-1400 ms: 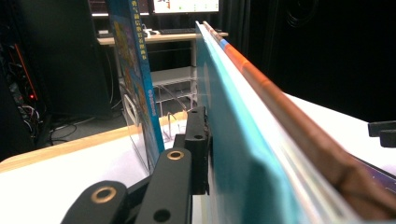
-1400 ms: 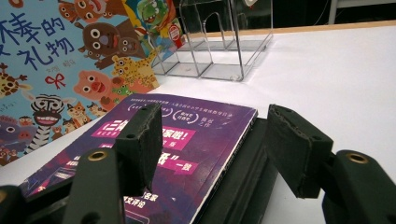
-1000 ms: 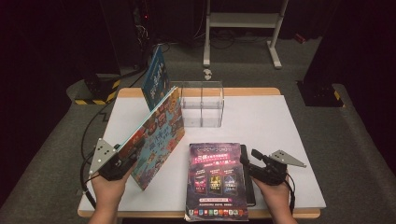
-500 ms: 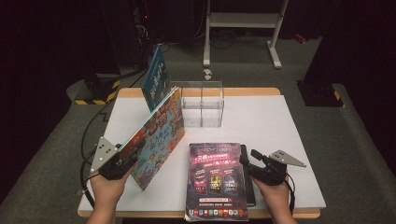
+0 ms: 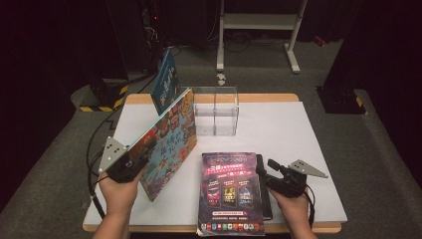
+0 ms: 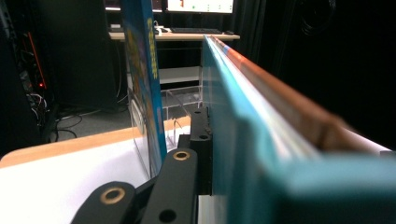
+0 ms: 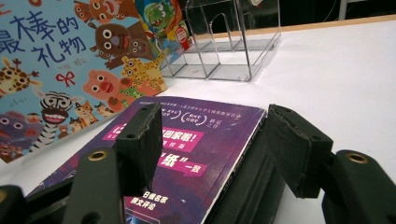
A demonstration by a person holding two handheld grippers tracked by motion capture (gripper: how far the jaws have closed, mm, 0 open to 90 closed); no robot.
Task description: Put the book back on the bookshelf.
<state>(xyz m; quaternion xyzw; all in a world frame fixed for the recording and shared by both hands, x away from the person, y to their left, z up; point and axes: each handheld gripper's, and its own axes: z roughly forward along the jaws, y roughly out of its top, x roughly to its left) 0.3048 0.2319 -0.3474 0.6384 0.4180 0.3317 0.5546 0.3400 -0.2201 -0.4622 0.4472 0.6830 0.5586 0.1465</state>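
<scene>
From above, my left gripper (image 5: 130, 163) is clamped on the near edge of the picture book (image 5: 166, 142), tilted up off the white table (image 5: 298, 134) beside the clear acrylic holder (image 5: 215, 110).

Along my left gripper, the jaws pinch the book's (image 6: 261, 140) teal cover.

My right gripper's (image 7: 215, 140) jaws stand apart, straddling the purple book's (image 7: 187, 144) right edge.

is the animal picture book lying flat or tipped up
Tipped up. The animal picture book leans on its near lower edge on the white table, far end raised toward the clear organizer, clamped by the left gripper.
</scene>
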